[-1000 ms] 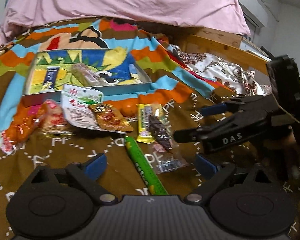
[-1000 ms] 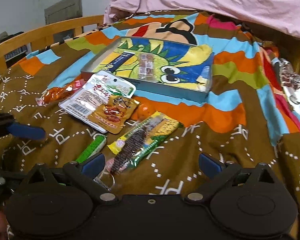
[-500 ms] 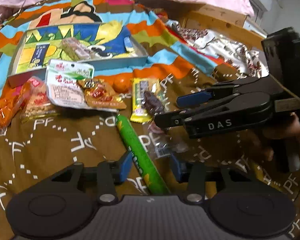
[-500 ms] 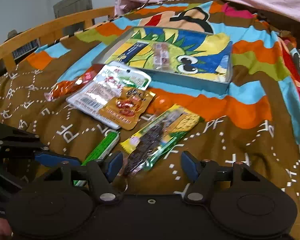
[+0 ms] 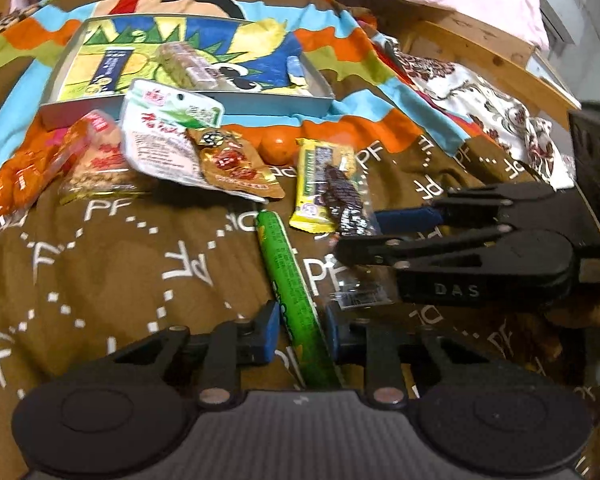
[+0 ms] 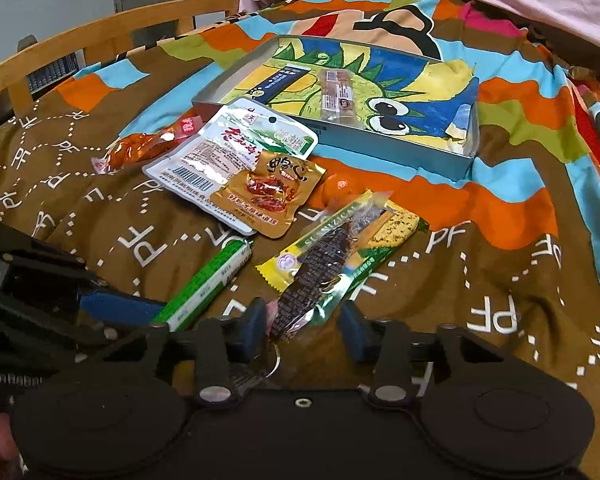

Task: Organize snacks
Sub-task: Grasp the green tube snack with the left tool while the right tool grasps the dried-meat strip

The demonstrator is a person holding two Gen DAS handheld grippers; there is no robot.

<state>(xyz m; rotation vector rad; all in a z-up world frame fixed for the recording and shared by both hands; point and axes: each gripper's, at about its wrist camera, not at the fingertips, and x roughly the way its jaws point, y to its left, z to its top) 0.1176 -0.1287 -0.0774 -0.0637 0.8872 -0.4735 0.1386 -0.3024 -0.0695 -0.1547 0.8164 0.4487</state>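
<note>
On the "PF" blanket (image 5: 100, 272), left tongs (image 5: 302, 330) closing on green stick (image 5: 288, 280), right tongs (image 6: 306, 326) closing around dark-bar packet (image 6: 328, 260)

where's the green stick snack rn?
Green stick snack lies on the brown blanket, low centre in the left wrist view, between the left gripper fingers, just left of the dark-bar packet.

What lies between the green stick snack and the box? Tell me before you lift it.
The left gripper closes around the green stick snack. Between it and the box lie a brown sauce packet and a white-and-green packet; lifting over should clear them.
</note>
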